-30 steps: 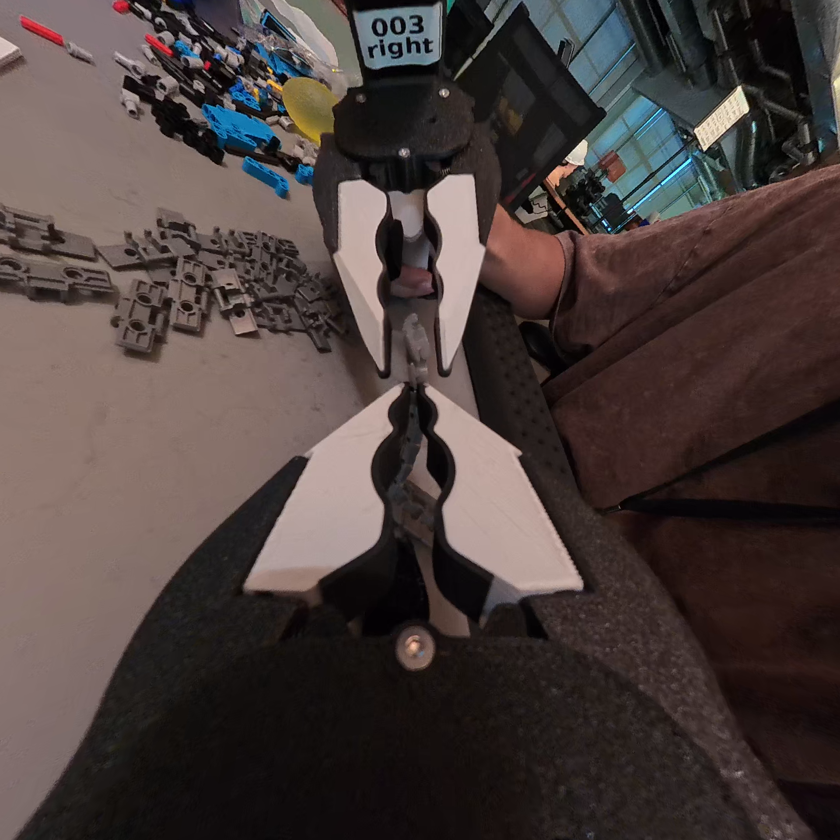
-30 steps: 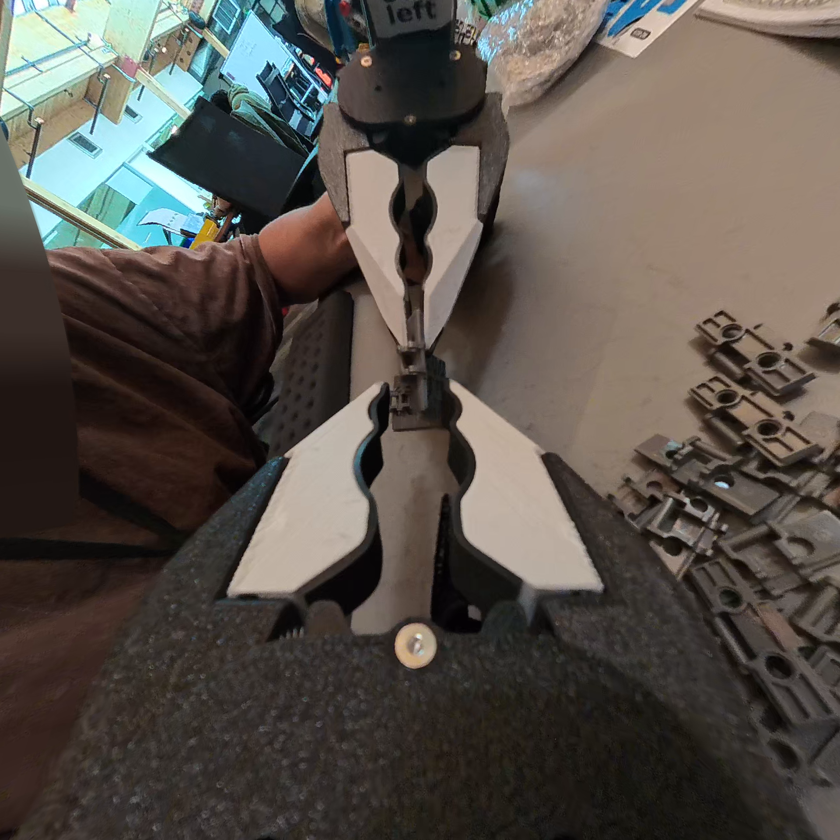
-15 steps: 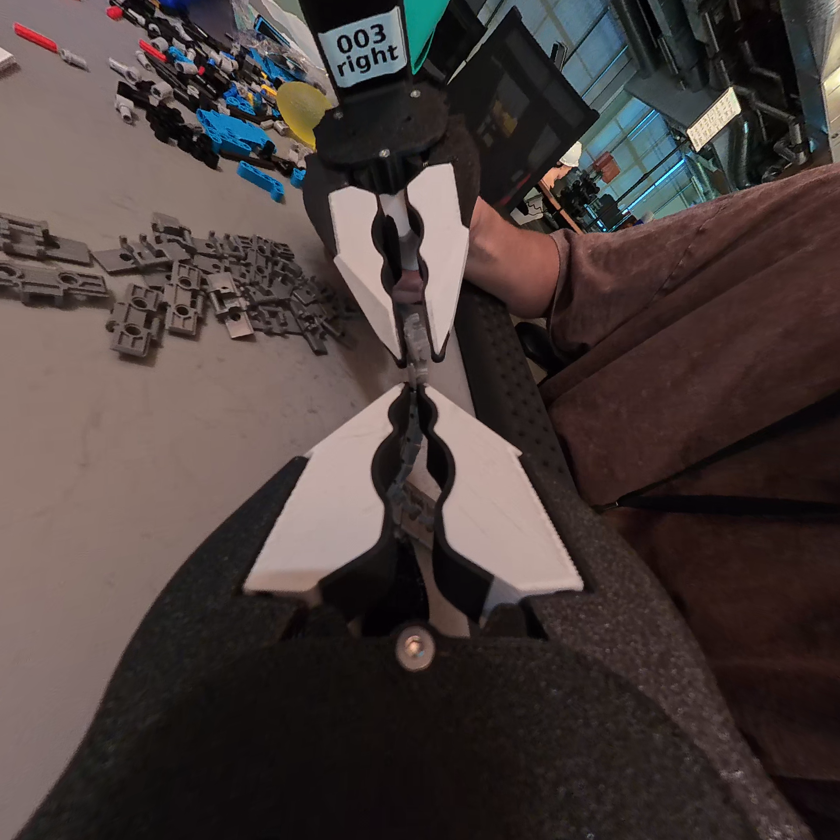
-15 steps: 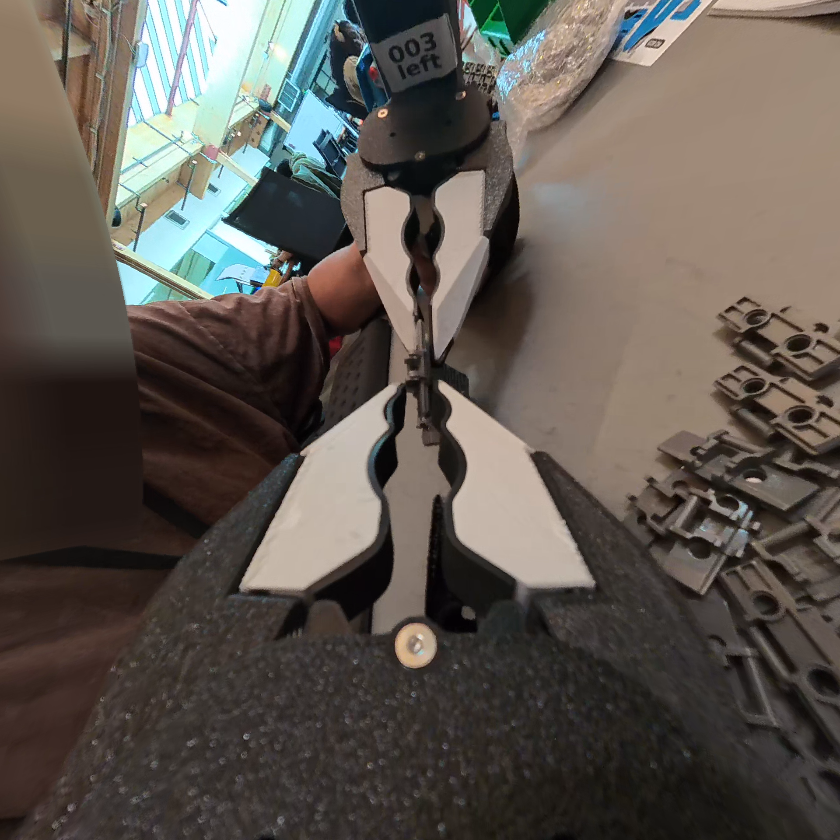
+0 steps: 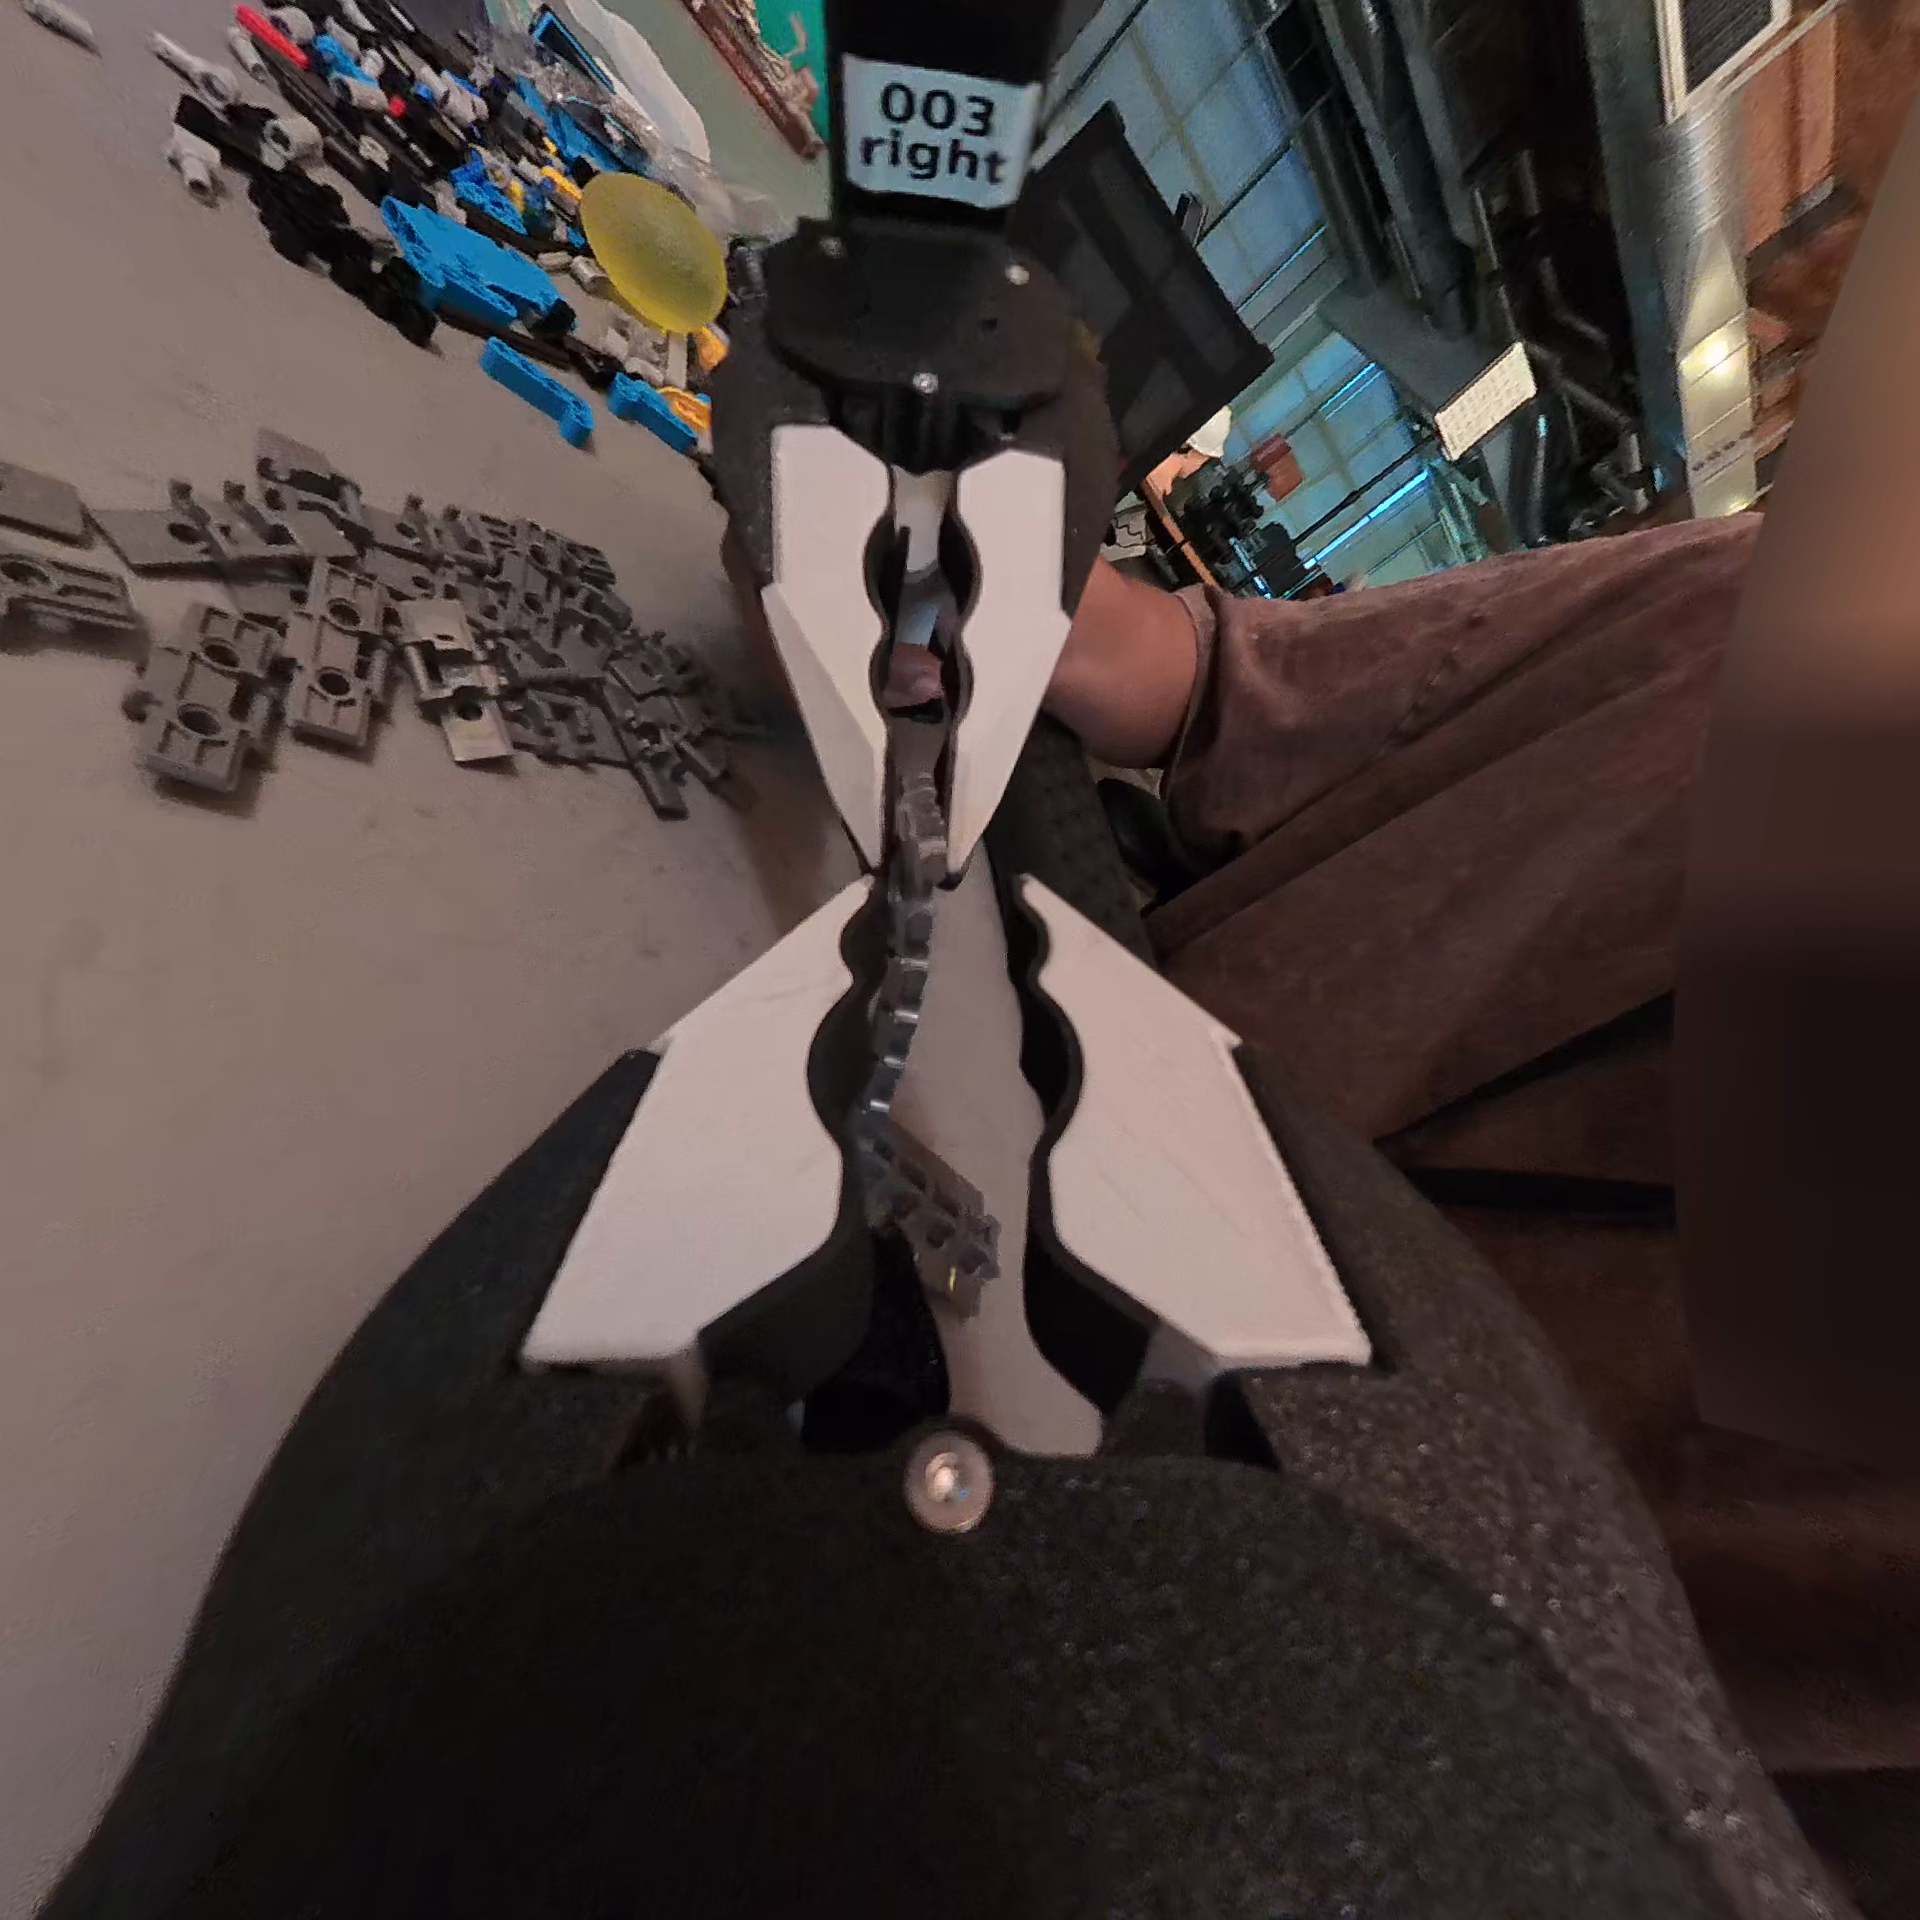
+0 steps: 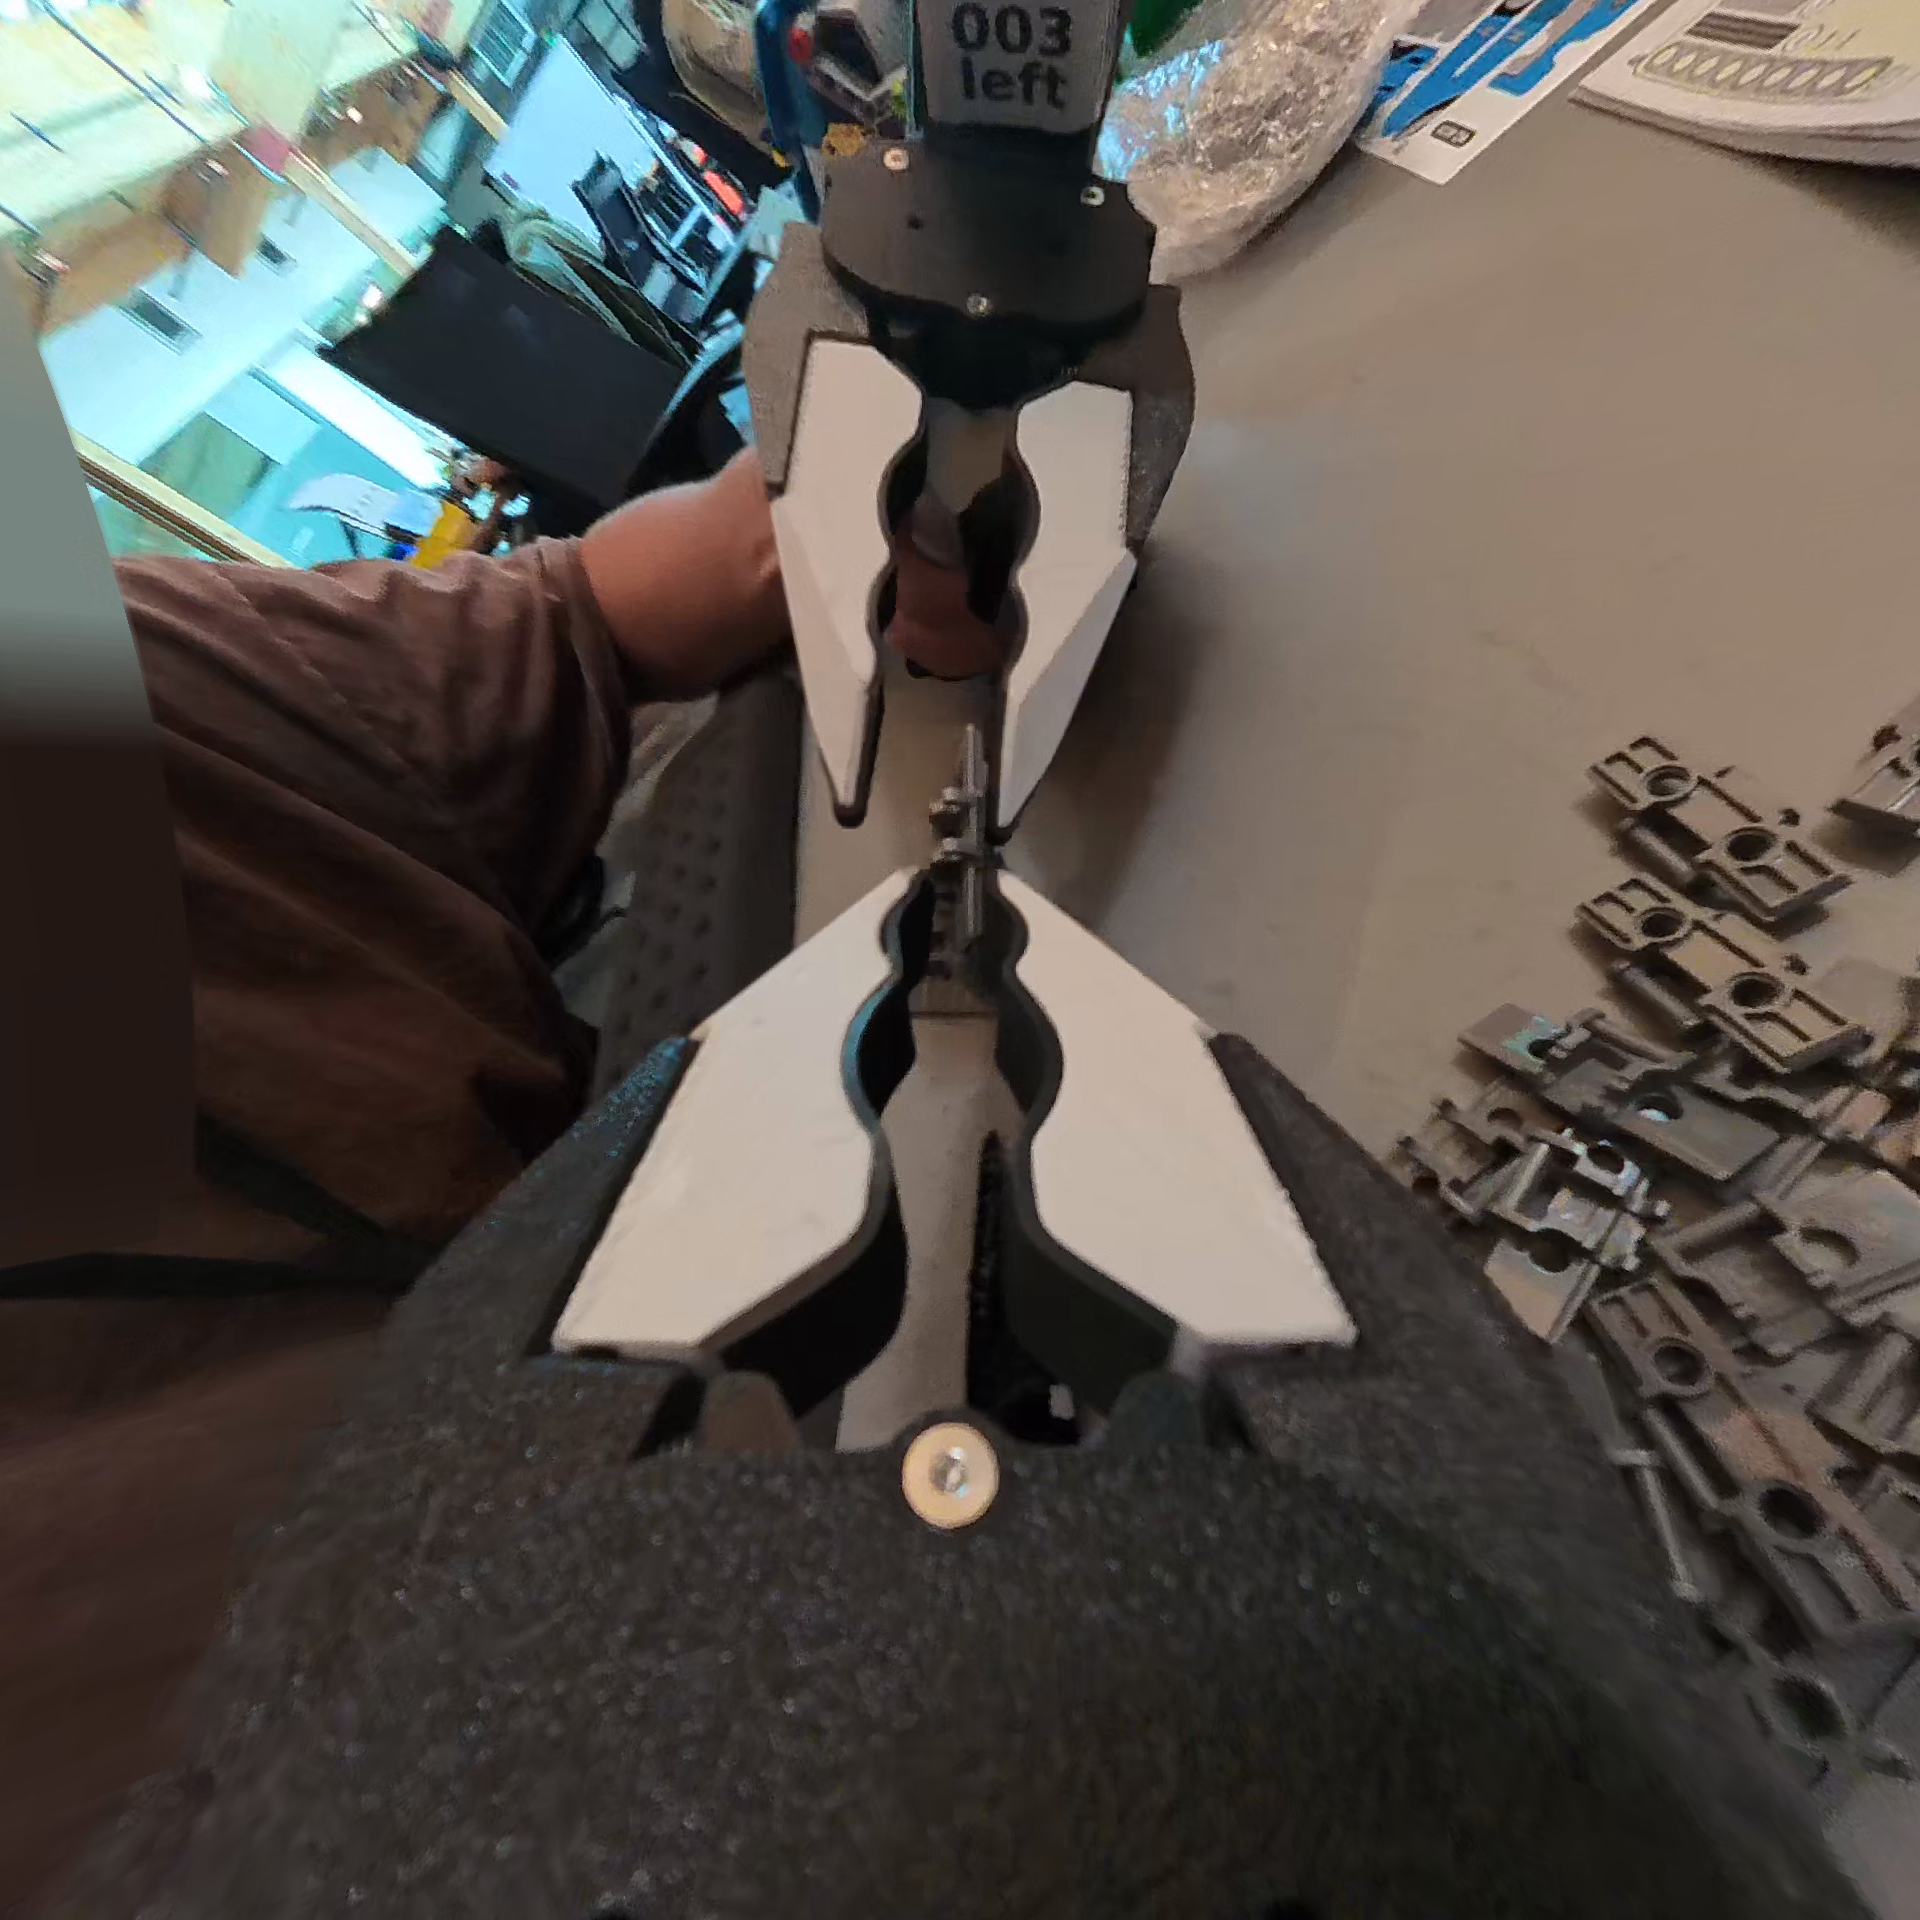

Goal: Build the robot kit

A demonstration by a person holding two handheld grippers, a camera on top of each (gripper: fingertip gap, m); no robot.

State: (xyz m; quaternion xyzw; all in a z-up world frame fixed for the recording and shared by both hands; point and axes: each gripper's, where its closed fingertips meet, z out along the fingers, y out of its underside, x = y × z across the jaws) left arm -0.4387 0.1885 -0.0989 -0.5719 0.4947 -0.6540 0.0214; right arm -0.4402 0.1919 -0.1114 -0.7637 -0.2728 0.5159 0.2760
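Observation:
A short chain of grey track links [image 5: 902, 997] runs between my two grippers, which face each other tip to tip above the grey table [image 5: 312, 1039]. My left gripper [image 5: 945, 883] is open; the chain hangs loose between its fingers, close to the left one. My right gripper [image 6: 961, 878] is shut on the chain's end [image 6: 966, 831]. In the left wrist view the right gripper [image 5: 914, 847] pinches the chain just beyond my tips. In the right wrist view the left gripper [image 6: 925, 821] stands open around the chain's tip.
A pile of loose grey track links [image 5: 364, 644] lies on the table, also in the right wrist view [image 6: 1714, 1143]. Blue and black building pieces [image 5: 436, 239] and a yellow disc [image 5: 652, 252] lie farther off. A person's brown sleeve [image 5: 1403, 779] is close by. A plastic bag [image 6: 1247, 104] and booklets [image 6: 1714, 73] lie beyond. My two grippers' fingertips are within a few centimetres of each other.
My right gripper closed on the chain's end. My left gripper, shut on the chain before, has now opened. Both grippers stay tip to tip.

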